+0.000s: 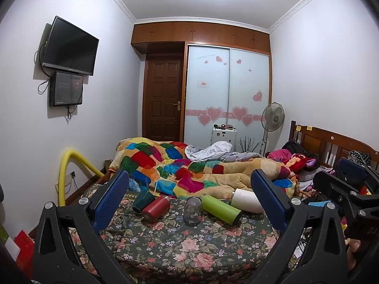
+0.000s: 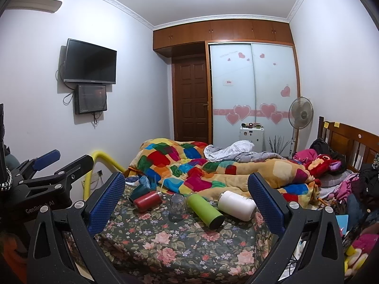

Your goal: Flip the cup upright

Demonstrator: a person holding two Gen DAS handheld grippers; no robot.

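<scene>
Several cups lie on the floral bedsheet (image 1: 180, 248). A dark green cup (image 1: 142, 200) and a red cup (image 1: 156, 208) lie on their sides at the left. A clear glass cup (image 1: 192, 210) stands mouth down in the middle. A lime green cup (image 1: 221, 209) and a white cup (image 1: 246, 200) lie on their sides at the right. The same row shows in the right wrist view: dark green (image 2: 139, 191), red (image 2: 148, 201), clear (image 2: 177, 207), lime (image 2: 205, 209), white (image 2: 236, 204). My left gripper (image 1: 189, 197) and right gripper (image 2: 187, 198) are both open, empty, short of the cups.
A colourful patchwork quilt (image 1: 189, 170) is heaped just behind the cups. A yellow padded rail (image 1: 71, 165) stands at the bed's left. Clutter and a wooden headboard (image 1: 331, 144) are on the right. A fan (image 1: 272, 116) and wardrobe stand at the back.
</scene>
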